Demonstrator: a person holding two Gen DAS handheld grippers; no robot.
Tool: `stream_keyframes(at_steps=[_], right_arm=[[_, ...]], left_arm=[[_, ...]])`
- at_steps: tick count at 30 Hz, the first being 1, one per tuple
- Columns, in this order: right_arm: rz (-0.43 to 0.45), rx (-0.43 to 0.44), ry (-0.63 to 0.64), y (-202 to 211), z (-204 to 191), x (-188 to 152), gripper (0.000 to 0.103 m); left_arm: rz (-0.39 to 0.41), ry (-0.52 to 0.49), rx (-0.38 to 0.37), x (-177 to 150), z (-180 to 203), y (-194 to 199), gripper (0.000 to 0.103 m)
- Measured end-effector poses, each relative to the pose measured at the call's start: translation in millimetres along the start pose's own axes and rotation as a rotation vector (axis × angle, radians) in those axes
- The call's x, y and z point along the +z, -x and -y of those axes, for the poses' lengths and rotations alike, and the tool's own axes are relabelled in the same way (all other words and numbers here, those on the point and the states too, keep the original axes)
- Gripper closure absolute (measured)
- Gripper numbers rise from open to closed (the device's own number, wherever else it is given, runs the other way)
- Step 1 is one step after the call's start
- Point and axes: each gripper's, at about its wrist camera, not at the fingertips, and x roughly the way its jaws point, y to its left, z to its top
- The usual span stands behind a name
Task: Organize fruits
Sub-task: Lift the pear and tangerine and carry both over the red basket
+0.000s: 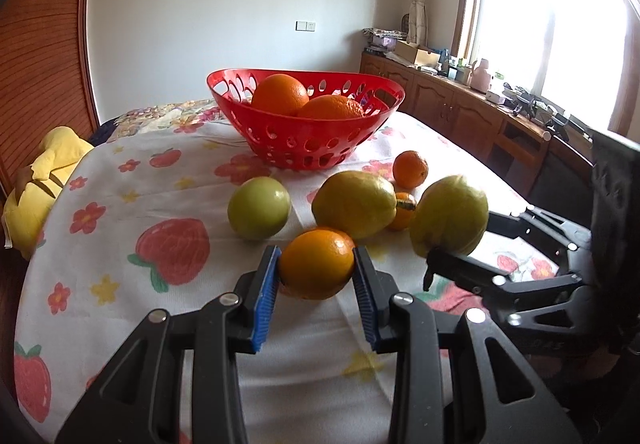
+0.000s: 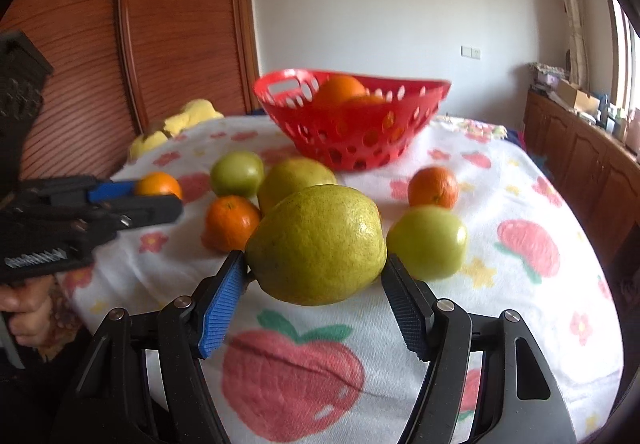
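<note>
My left gripper (image 1: 316,268) is shut on an orange (image 1: 316,264), held just above the cloth. My right gripper (image 2: 316,280) is shut on a large yellow-green pear (image 2: 316,242); in the left wrist view that pear (image 1: 450,214) hangs at the right in the right gripper (image 1: 444,244). The red basket (image 1: 296,148) stands farther back with two oranges (image 1: 280,94) inside. On the cloth lie a second yellow pear (image 1: 354,202), a green apple (image 1: 259,207), another green apple (image 2: 427,241) and small oranges (image 1: 410,169) (image 2: 232,222). The left gripper (image 2: 160,192) shows at the left of the right wrist view.
The strawberry-print cloth (image 1: 160,204) covers the table. A yellow soft toy (image 1: 44,180) lies at its far left edge beside a wooden slatted panel (image 1: 44,44). Wooden cabinets (image 1: 472,112) with clutter run under the window at the right. A hand (image 2: 28,308) grips the left tool.
</note>
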Motion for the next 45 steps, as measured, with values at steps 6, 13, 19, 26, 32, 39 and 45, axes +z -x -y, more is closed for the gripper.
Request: stream_keyframes(at_steps=[6,13,19,26,32,39,45], right_arm=[[0.043,-0.009,0.024,9,7,29,0.032],[0.076,-0.037,0.044,5,20,64,0.032],[0.08,-0.046,0.042,-5,33,89,0.032],[0.062,-0.044,0.039,-25,42,115,0.032],[0.021,-0.048,0.019,-49,48,131,0.032],[-0.043,-0.086,0.022,-85,54,141,0.032],[-0.106,-0.1,-0.021,-106,65,144,0.032]], left_arm=[[0.031,-0.027,-0.003,18,4,-2,0.069],[0.066,-0.049,0.016,45,-1,-8,0.069],[0.084,-0.069,0.031,65,-2,-19,0.069],[0.067,-0.081,0.052,89,-9,-38,0.069],[0.045,-0.044,0.048,102,-24,-53,0.069],[0.033,-0.038,0.065,113,-33,-64,0.069],[0.023,-0.022,0.058,117,-37,-70,0.069]])
